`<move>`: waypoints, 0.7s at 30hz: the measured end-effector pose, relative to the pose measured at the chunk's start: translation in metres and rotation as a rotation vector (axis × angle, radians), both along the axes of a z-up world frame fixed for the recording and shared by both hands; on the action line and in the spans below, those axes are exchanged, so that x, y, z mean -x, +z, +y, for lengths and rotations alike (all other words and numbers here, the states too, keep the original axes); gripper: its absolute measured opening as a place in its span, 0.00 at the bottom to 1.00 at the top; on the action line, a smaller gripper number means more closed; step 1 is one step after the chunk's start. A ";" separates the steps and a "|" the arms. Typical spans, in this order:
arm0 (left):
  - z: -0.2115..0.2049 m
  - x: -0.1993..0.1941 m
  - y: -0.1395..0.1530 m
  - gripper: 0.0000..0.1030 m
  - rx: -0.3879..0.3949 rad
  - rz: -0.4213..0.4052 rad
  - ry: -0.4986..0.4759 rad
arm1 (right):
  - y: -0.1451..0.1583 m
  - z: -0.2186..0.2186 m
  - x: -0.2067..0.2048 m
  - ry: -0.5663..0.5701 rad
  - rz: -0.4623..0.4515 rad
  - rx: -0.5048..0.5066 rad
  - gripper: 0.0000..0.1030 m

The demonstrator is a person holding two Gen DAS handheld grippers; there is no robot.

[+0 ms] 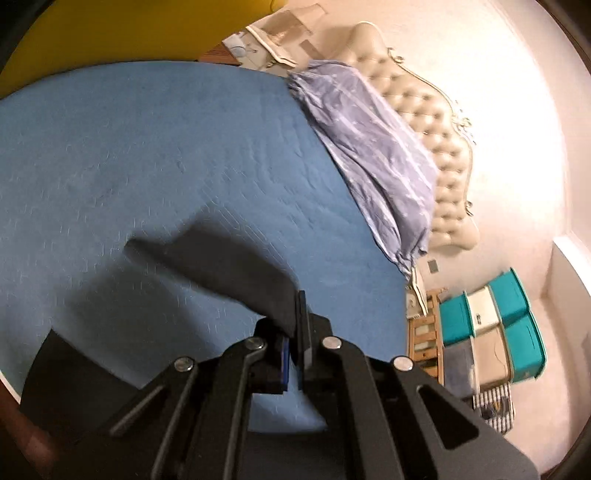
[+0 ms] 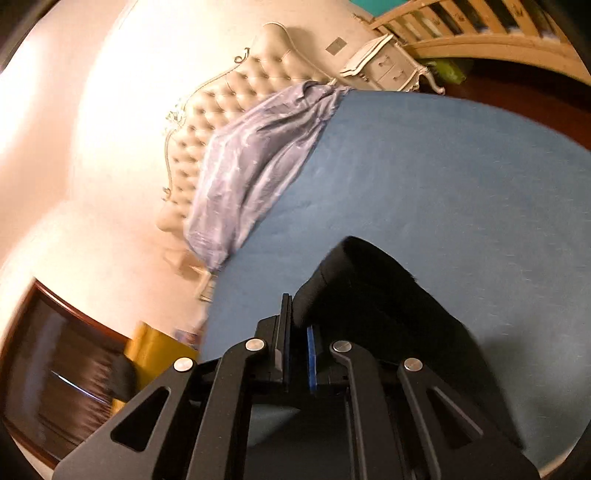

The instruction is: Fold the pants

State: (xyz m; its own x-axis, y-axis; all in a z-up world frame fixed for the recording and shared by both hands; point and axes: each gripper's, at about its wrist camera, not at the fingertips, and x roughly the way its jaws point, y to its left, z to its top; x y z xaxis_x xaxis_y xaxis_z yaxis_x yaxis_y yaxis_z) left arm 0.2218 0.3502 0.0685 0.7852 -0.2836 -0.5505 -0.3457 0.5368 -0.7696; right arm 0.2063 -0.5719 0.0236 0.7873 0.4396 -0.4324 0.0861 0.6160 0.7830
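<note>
Dark pants (image 1: 221, 266) hang lifted above a blue bedsheet (image 1: 147, 155). My left gripper (image 1: 295, 325) is shut on an edge of the dark fabric, which runs off to the left and down past the frame's bottom left. In the right wrist view the same dark pants (image 2: 376, 288) bulge up and to the right of my right gripper (image 2: 297, 325), which is shut on a fold of them. More dark cloth drapes below both grippers. How the rest of the pants lies is hidden by the gripper bodies.
A crumpled lilac duvet (image 1: 369, 147) lies along the tufted cream headboard (image 1: 436, 122). Teal storage boxes (image 1: 513, 325) stand by the wall. A white nightstand (image 2: 388, 66) and a wooden crib rail (image 2: 480, 33) stand beyond the bed. A dark wooden cabinet (image 2: 55, 369) is at lower left.
</note>
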 end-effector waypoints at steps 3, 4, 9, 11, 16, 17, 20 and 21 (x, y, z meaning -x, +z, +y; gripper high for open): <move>-0.007 0.057 -0.051 0.02 0.038 0.022 -0.018 | -0.063 -0.010 0.037 0.000 0.087 -0.033 0.08; -0.008 0.076 -0.073 0.02 0.039 0.042 -0.012 | -0.083 -0.012 0.050 0.000 0.115 -0.039 0.08; -0.014 0.151 -0.181 0.02 0.098 0.150 0.006 | -0.160 -0.014 0.098 0.000 0.220 -0.085 0.08; -0.012 0.168 -0.212 0.02 0.145 0.174 0.024 | -0.178 -0.015 0.109 -0.011 0.238 -0.101 0.08; -0.004 0.189 -0.241 0.03 0.185 0.135 0.043 | -0.194 -0.013 0.113 -0.004 0.241 -0.123 0.20; -0.004 0.188 -0.241 0.08 0.185 0.137 0.051 | -0.195 -0.014 0.113 -0.017 0.255 -0.131 0.22; 0.004 0.195 -0.243 0.26 0.229 0.108 0.068 | -0.195 -0.011 0.113 -0.017 0.239 -0.138 0.26; 0.004 0.195 -0.241 0.26 0.223 0.105 0.072 | -0.197 -0.014 0.118 -0.015 0.232 -0.140 0.31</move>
State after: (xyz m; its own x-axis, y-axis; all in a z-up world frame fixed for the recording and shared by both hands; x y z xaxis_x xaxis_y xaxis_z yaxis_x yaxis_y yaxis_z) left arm 0.0266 0.3544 -0.1727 0.7495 -0.3527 -0.5603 -0.4614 0.3287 -0.8241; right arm 0.0885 -0.5857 -0.1737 0.6812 0.4967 -0.5379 0.2814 0.5005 0.8187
